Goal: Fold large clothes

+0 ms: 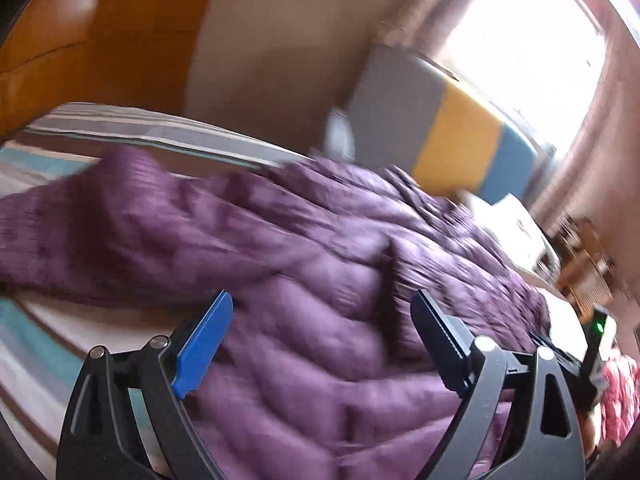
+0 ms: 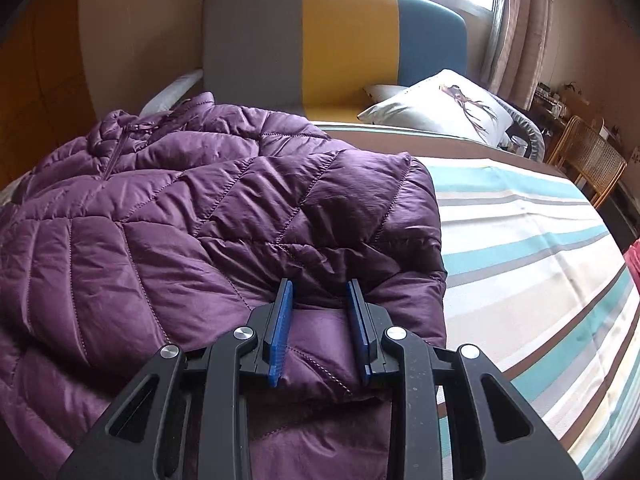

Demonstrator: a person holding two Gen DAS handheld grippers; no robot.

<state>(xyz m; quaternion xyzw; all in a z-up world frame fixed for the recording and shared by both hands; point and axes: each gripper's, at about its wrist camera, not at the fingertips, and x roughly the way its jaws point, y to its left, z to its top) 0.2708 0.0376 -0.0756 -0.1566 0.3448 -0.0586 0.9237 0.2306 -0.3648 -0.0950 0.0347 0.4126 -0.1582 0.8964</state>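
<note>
A purple quilted puffer jacket [image 2: 180,220] lies spread on the striped bed, zip and collar toward the headboard. Its right edge is doubled over. My right gripper [image 2: 319,284] is shut on a thick fold of that jacket near its lower edge, and the blue pads [image 2: 280,320] press the fabric from both sides. In the blurred left wrist view, my left gripper [image 1: 322,300] hangs open wide over the jacket [image 1: 280,240]. Nothing is between its blue pad [image 1: 200,352] and its dark pad.
The bed sheet [image 2: 520,260] is striped white, teal and brown. A grey, yellow and blue headboard [image 2: 340,40] stands at the far end with a white pillow [image 2: 440,108]. A wicker chair [image 2: 592,160] stands at the right, under the curtained window. Something red [image 2: 634,256] lies at the right edge.
</note>
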